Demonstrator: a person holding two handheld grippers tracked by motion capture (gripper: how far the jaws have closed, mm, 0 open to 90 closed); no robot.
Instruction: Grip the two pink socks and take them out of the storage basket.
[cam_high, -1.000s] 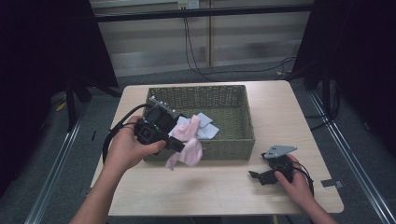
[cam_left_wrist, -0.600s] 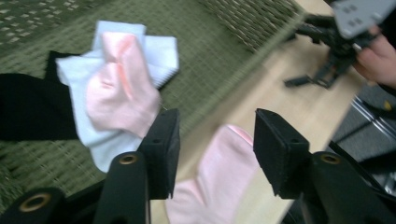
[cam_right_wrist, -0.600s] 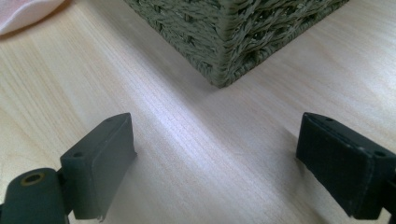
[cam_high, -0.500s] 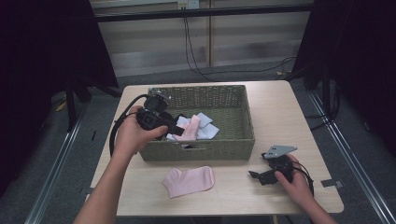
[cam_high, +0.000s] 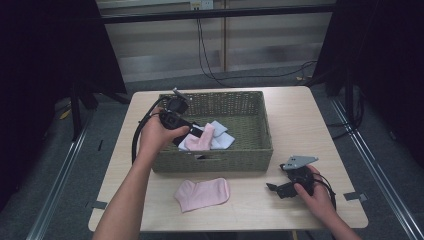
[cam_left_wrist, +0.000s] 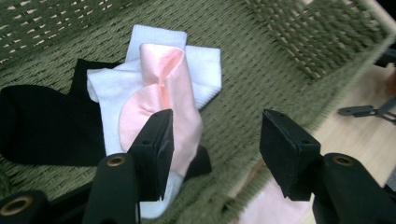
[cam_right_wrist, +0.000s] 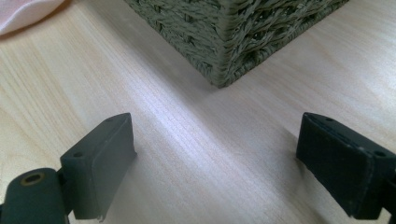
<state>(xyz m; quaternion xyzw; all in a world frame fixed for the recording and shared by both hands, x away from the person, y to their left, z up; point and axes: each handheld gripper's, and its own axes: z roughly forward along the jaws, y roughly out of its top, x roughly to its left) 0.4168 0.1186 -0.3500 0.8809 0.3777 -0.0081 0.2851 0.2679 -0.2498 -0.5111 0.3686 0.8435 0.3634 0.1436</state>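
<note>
A green woven basket (cam_high: 261, 125) on the table holds a pink sock (cam_high: 206, 136) lying on white socks (cam_high: 222, 140) and a black sock (cam_left_wrist: 42, 126). My left gripper (cam_high: 189, 131) reaches down into the basket over this pile. Its jaws have just been opening and stand open (cam_left_wrist: 217, 130). The pink sock (cam_left_wrist: 161, 93) lies under the left jaw, with only basket floor in the gap. A second pink sock (cam_high: 202, 194) lies flat on the table in front of the basket. My right gripper (cam_high: 276, 178) rests on the table at the right, open (cam_right_wrist: 215, 135) and empty.
The basket's front right corner (cam_right_wrist: 224, 60) stands just ahead of the right gripper. Bare wooden table (cam_high: 300, 115) lies right of the basket. Dark stands and cables (cam_high: 210, 55) are on the floor behind the table.
The left gripper let go of a pink sock, which now lies on the table in front of the basket. It then moved back and down into the basket with wider jaws. The right gripper kept still.
</note>
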